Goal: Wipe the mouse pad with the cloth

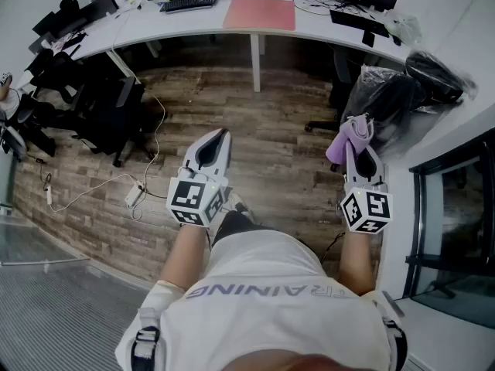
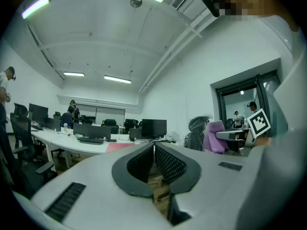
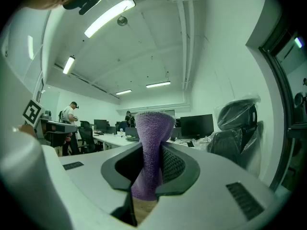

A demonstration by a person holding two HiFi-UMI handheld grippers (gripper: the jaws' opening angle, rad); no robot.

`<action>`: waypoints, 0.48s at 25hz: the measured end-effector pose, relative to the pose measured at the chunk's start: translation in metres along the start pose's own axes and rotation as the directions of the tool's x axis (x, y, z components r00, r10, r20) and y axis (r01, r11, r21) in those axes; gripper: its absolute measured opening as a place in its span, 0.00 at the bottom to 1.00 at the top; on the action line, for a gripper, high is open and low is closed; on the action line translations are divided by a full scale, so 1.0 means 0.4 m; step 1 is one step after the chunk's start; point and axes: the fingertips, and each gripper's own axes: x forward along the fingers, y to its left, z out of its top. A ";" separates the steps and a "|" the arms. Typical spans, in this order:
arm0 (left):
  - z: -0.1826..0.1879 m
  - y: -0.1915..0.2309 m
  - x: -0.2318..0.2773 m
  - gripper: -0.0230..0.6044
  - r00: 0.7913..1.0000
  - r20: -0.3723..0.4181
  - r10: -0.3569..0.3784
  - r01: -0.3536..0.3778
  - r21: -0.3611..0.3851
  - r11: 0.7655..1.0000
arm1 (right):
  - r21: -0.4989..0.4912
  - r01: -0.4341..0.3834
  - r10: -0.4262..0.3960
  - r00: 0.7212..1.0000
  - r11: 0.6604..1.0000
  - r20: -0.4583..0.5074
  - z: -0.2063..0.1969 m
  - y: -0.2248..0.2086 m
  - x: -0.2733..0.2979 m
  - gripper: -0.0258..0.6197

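A pink mouse pad (image 1: 260, 14) lies flat on the long white desk (image 1: 147, 23) at the far end of the room, well ahead of both grippers; it shows as a thin red strip, the mouse pad (image 2: 120, 146), in the left gripper view. My right gripper (image 1: 354, 141) is shut on a purple cloth (image 1: 348, 139) that sticks out past its tips, and the cloth (image 3: 152, 147) stands pinched between the jaws of the right gripper (image 3: 152, 169). My left gripper (image 1: 220, 137) is shut and holds nothing, its jaws meeting at the left gripper (image 2: 154, 150) tips.
A black keyboard (image 1: 189, 2) lies left of the pad, monitors stand behind it. Black office chairs (image 1: 93, 107) crowd the left; plastic-covered chairs (image 1: 402, 91) stand at the right by a glass door (image 1: 456, 207). A cable and power strip (image 1: 135, 197) lie on the wooden floor.
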 end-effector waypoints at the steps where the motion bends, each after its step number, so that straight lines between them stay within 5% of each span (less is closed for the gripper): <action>1: -0.001 -0.002 0.001 0.09 1.000 -0.001 0.000 0.000 -0.001 1.000 | -0.001 -0.002 0.002 1.000 1.000 -0.003 -0.002 0.000 -0.001 0.19; 12: -0.014 0.018 0.014 0.09 1.000 -0.014 0.013 -0.014 -0.008 1.000 | -0.003 -0.022 0.022 1.000 1.000 -0.019 -0.013 0.009 0.036 0.19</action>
